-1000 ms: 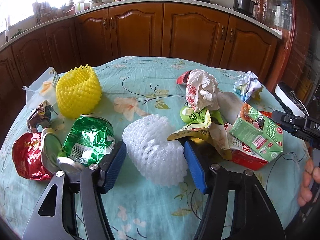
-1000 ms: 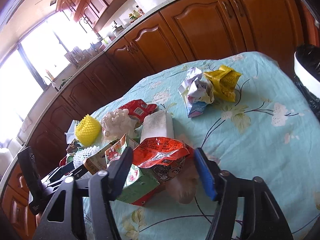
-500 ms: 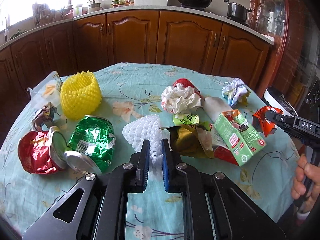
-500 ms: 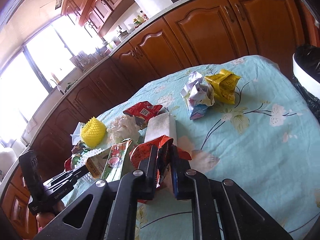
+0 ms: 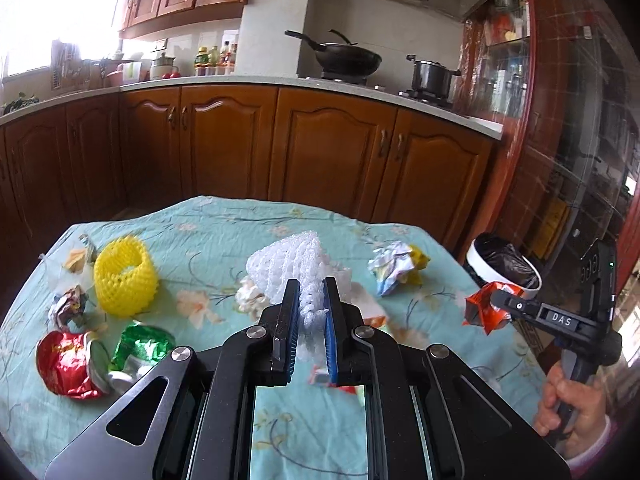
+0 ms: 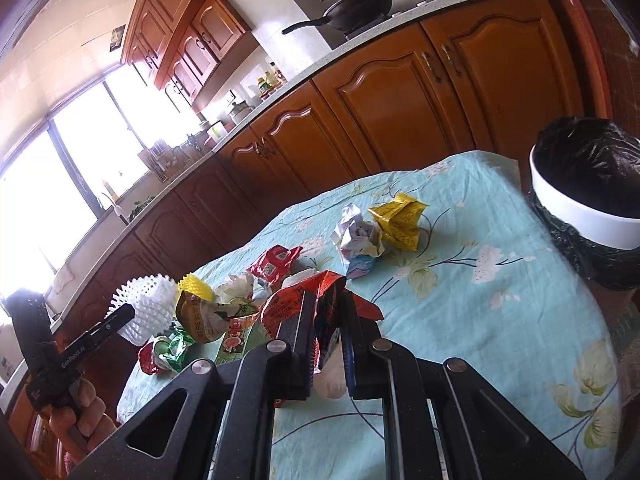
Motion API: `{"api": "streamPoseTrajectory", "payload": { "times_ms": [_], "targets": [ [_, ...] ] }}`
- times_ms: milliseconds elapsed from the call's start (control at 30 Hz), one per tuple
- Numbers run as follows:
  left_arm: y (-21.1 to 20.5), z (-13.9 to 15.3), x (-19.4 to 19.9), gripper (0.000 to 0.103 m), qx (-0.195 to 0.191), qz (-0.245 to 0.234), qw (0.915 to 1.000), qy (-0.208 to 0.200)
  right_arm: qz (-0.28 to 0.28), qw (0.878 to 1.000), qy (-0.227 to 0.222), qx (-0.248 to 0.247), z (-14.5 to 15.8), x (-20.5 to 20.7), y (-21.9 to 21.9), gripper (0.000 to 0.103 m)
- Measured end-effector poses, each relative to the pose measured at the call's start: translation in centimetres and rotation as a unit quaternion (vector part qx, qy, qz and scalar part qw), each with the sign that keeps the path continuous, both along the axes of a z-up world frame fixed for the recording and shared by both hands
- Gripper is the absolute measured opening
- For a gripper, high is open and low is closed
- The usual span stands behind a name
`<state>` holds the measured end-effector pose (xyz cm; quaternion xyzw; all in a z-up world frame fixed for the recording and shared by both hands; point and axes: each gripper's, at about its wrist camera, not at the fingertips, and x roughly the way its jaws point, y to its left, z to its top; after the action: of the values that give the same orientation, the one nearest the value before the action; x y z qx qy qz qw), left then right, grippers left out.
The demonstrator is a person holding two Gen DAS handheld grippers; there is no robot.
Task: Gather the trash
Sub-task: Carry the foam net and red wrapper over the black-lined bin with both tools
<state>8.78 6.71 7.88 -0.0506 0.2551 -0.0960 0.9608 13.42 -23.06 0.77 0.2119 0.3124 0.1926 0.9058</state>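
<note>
Beside table [image 6: 500, 320], white bin [image 6: 580, 216] holds black liner [image 6: 588, 164].

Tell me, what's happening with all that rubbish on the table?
A person is clearing trash with two handheld grippers. The left gripper is shut on a white foam fruit net, and the right gripper is shut on a crumpled red snack wrapper. Both pieces are off the flowered blue tablecloth. A white bin with a black liner stands beside the table.
</note>
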Motion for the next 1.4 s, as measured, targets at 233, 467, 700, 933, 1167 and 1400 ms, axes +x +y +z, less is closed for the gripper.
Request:
{"api": "streamPoseTrajectory", "payload": {
  "times_ms": [233, 467, 700, 933, 1167, 1400],
  "targets": [
    [-6.1, 0.1, 1.4, 0.01, -0.002, -0.07, 0.9975, 0.004, -0.038, 0.999, -0.004, 0.002, 0.3, -1.5, -3.7, 0.011],
    [-11.5, -0.9, 2.8, 0.01, 0.0, -0.125, 0.9919, 0.02, -0.079, 0.997, -0.006, 0.0, 0.5, -2.5, -7.8, 0.011],
    [-16.7, -1.7, 4.1, 0.01, -0.006, -0.171, 0.9843, 0.042, -0.109, 0.994, -0.003, -0.005, 0.6, -2.7, -10.9, 0.011],
    [-21.5, -2.0, 5.4, 0.01, -0.002, -0.208, 0.9769, 0.05, -0.132, 0.991, 0.0, -0.022, 0.6, -2.3, -13.8, 0.011],
    [-25.9, -2.1, 8.6, 0.01, -0.021, -0.242, 0.9674, 0.071, -0.162, 0.985, 0.003, -0.054, 0.9, -0.9, -17.0, 0.011],
    [-30.9, -2.0, 12.5, 0.01, -0.008, -0.26, 0.9611, 0.092, -0.18, 0.98, 0.019, -0.088, 1.4, 2.1, -20.1, 0.012]
  ]
}}
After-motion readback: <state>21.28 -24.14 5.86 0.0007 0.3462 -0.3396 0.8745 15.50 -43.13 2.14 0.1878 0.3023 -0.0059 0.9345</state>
